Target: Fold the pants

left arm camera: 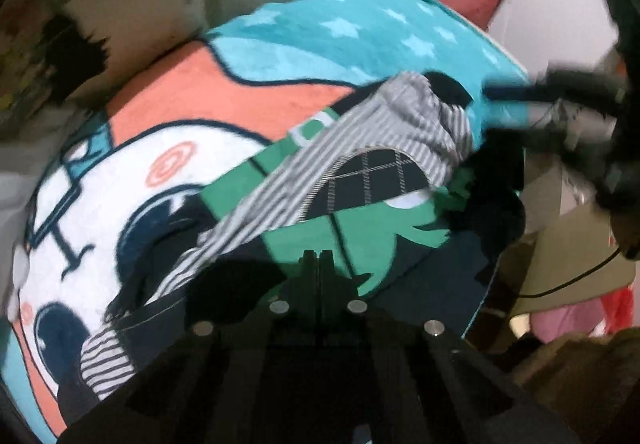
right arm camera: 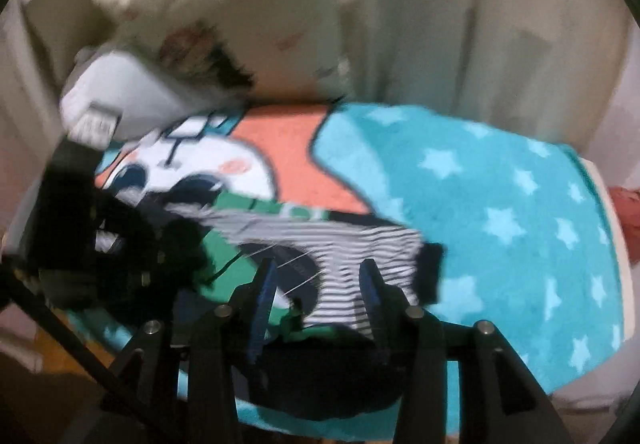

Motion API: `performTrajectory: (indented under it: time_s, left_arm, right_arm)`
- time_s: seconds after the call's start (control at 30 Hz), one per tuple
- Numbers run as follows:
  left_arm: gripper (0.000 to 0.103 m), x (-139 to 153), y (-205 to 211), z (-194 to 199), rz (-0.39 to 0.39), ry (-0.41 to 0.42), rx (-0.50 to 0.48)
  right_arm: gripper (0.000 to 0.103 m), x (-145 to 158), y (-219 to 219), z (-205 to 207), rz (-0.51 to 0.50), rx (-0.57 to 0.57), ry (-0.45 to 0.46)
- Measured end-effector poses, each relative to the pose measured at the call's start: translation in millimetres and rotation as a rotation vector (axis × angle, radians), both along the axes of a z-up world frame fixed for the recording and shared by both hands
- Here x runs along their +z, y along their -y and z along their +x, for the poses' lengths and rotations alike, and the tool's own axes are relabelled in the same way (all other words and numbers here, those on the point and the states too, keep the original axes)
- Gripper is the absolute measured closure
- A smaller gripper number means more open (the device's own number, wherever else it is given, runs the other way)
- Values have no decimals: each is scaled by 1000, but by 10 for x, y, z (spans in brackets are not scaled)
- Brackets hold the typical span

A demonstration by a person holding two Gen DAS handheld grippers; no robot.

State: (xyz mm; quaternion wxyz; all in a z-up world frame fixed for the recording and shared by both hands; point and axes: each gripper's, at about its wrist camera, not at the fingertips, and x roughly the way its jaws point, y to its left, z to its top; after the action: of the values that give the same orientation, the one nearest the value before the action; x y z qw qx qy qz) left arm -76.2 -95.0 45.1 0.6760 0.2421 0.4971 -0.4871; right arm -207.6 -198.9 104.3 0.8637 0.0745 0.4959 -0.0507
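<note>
The pants (left arm camera: 360, 147) are small, black-and-white striped with a dark checked patch, lying crumpled on a cartoon blanket (left arm camera: 360, 31). My left gripper (left arm camera: 319, 256) is shut with nothing seen between its fingers, just in front of the near striped leg. In the right wrist view the pants (right arm camera: 360, 248) lie right ahead of my right gripper (right arm camera: 320, 276), which is open, its blue-padded fingers (right arm camera: 264, 296) either side of the striped fabric. The other gripper shows as a dark blur at the left (right arm camera: 100, 244) and in the left wrist view at the right (left arm camera: 560, 99).
The teal, star-printed blanket (right arm camera: 500, 224) covers a bed. A white pillow (right arm camera: 224, 3) and curtain stand behind. Red and pink cloth (left arm camera: 580, 320) and a dark cable lie off the bed's right side.
</note>
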Motion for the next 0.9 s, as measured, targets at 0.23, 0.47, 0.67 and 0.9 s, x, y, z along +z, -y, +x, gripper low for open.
performTrajectory:
  time_s: [0.23,0.47,0.67,0.9]
  left_arm:
    - [102,2,-209,204,-1,4,90]
    - [102,26,-513,394,-14,31,227]
    - [101,40,-891,617,-17,55,411]
    - [99,-119,-1188,709,45,73,503]
  right_arm:
    - [78,-698,-62,243,83,84,-169]
    - [98,-184,-231,380,-69,111,-93]
    - [99,-8,-249,889,-165,112,-19]
    - [94,-598,-72,1074,-88,42,-162]
